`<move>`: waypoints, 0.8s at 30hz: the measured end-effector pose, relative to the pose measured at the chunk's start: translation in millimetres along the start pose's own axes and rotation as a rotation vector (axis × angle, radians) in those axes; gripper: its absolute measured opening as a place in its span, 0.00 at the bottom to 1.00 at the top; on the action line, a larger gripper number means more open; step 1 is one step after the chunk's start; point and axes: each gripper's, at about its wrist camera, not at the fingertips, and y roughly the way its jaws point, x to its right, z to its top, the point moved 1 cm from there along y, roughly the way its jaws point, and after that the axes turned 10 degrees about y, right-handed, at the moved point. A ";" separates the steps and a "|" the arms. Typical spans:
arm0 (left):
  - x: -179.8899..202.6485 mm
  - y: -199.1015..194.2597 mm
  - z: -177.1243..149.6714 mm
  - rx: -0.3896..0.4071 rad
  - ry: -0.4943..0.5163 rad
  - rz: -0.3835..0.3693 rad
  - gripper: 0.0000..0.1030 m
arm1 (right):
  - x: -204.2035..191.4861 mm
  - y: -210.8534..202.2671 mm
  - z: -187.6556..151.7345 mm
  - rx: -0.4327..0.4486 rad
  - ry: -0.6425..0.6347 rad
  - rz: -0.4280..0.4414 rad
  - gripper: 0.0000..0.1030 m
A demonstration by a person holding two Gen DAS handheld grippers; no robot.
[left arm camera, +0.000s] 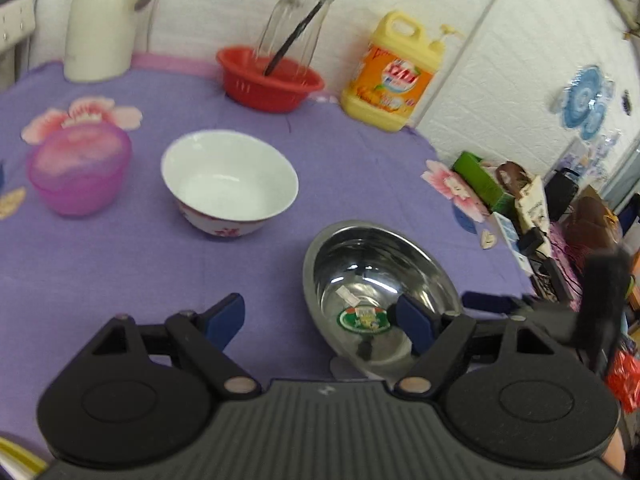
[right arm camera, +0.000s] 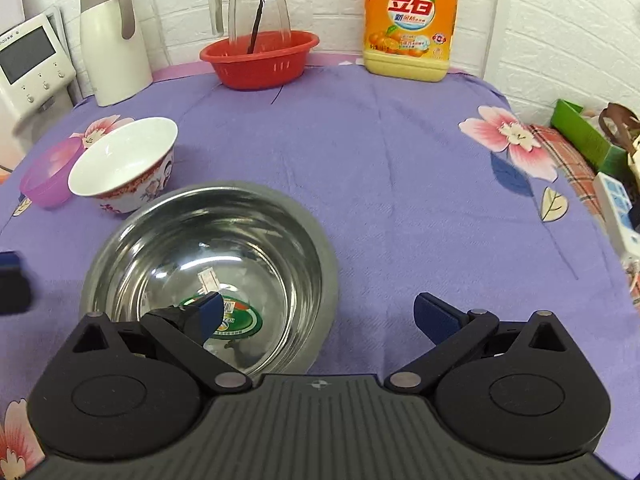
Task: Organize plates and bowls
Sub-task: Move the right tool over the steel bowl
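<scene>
Steel bowl (right arm camera: 208, 272): upright on purple tablecloth (right arm camera: 380, 168), toward near edge | white bowl (right arm camera: 120, 164): just beyond, toward left edge, beside pink bowl (right arm camera: 46, 180) | left gripper (left arm camera: 320, 320): released, empty | right gripper (right arm camera: 320, 316): spread, straddling steel rim, no contact.

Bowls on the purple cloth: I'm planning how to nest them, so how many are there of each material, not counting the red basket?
Steel bowl: 1
White ceramic bowl: 1
Pink plastic bowl: 1
Total: 3
</scene>
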 end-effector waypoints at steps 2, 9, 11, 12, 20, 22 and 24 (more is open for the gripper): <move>1.7 20.7 2.6 -0.025 -0.013 0.032 0.76 | -0.5 4.0 -1.8 0.011 -0.014 -0.013 1.00; 3.6 52.4 0.4 -0.050 -0.024 0.107 0.76 | -0.5 12.5 -8.8 0.045 -0.022 0.016 1.00; 6.4 54.6 0.7 -0.046 -0.006 0.128 0.76 | -0.1 12.5 -10.0 0.055 -0.028 0.024 1.00; 8.0 55.1 0.7 -0.045 0.001 0.135 0.77 | 0.4 12.8 -9.8 0.059 -0.031 0.029 1.00; 11.4 56.5 -0.1 -0.030 0.009 0.140 0.77 | 1.1 12.8 -13.8 0.103 -0.038 0.039 1.00; 12.7 56.9 -0.4 -0.031 0.015 0.142 0.77 | 1.5 12.5 -15.5 0.119 -0.036 0.042 1.00; 13.7 56.9 -0.5 -0.032 0.020 0.145 0.77 | 0.3 12.5 -16.2 0.129 -0.031 0.037 1.00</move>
